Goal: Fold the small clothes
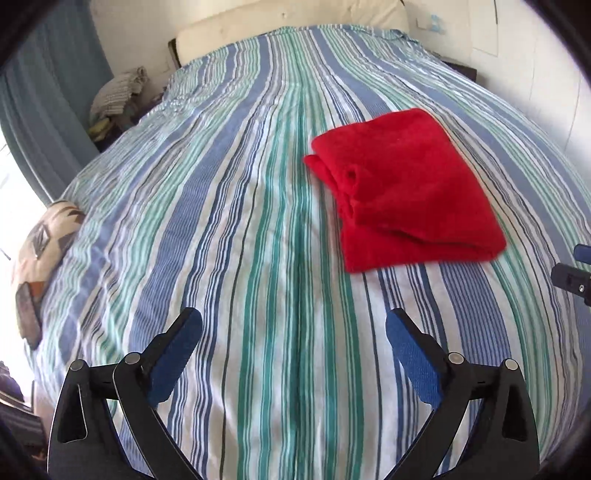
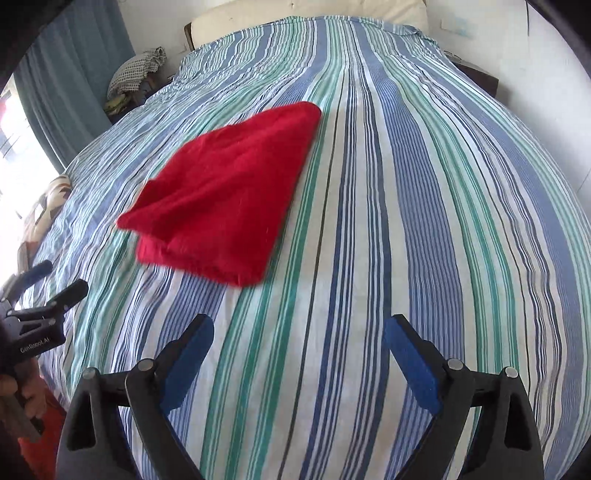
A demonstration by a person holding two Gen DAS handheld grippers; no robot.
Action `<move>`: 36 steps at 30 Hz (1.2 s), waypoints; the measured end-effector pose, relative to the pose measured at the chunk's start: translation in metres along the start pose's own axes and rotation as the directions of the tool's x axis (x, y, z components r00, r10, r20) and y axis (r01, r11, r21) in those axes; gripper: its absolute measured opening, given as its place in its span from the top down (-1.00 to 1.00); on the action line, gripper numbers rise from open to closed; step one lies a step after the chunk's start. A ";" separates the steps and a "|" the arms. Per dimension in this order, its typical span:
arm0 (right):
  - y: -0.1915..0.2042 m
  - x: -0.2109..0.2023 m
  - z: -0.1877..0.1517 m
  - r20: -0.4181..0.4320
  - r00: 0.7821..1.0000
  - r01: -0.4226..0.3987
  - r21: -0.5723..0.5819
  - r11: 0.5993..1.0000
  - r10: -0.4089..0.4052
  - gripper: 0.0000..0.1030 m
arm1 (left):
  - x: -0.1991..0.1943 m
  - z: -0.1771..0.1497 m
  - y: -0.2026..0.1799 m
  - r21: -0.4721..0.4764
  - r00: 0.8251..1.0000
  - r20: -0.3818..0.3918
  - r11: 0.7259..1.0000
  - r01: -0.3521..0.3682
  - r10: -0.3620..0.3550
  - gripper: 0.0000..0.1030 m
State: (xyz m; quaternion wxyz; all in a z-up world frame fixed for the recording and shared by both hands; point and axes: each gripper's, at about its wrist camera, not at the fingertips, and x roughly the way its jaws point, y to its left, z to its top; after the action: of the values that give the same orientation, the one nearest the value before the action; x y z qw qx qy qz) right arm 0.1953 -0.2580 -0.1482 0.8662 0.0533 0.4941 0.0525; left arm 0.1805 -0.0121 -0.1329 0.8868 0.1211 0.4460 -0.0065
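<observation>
Left wrist view, nearest: left gripper (image 1: 293, 321) fills the bottom of the frame, its blue-padded jaws spread wide with nothing between them, only striped cloth below.
Right wrist view, nearest: right gripper (image 2: 299, 325) sits at bottom centre, also spread wide and holding nothing.
Bed cover (image 1: 221, 221): blue, green and white stripes run from the bottom of each frame to the top.
Red garment (image 1: 402, 188): lies folded into a thick, layered rectangle on the cover, right of centre in the left view and left of centre (image 2: 225, 188) in the right view.
Garment relative to grippers: beyond both sets of fingertips and apart from them, roughly between the two.
Likely handling: soft, light and floppy; stacked layers may slide apart if lifted by one corner.
Suggested hold: pinch the whole stack at the near folded edge, one gripper toward each corner.
Farthest: pale pillow (image 1: 280, 26) at top centre, and a heap of other clothes (image 1: 118, 92) at upper left.
</observation>
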 end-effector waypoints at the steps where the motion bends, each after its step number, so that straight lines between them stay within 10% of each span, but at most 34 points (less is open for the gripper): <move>1: 0.000 -0.011 -0.010 0.002 1.000 -0.003 -0.003 1.000 0.003 -0.82 | -0.010 -0.003 -0.004 0.005 1.000 0.001 1.000 0.001 -0.001 -0.95; 36: 0.044 -0.212 -0.067 0.100 0.995 0.011 -0.192 0.981 0.008 -0.99 | -0.209 -0.049 -0.011 0.036 0.982 0.178 0.997 -0.073 0.066 -0.99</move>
State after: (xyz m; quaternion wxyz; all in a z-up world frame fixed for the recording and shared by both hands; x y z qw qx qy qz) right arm 0.0286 -0.2418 0.0047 0.8910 -0.0283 0.4428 0.0964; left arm 0.0145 -0.0318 0.0026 0.9197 0.1543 0.3610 0.0043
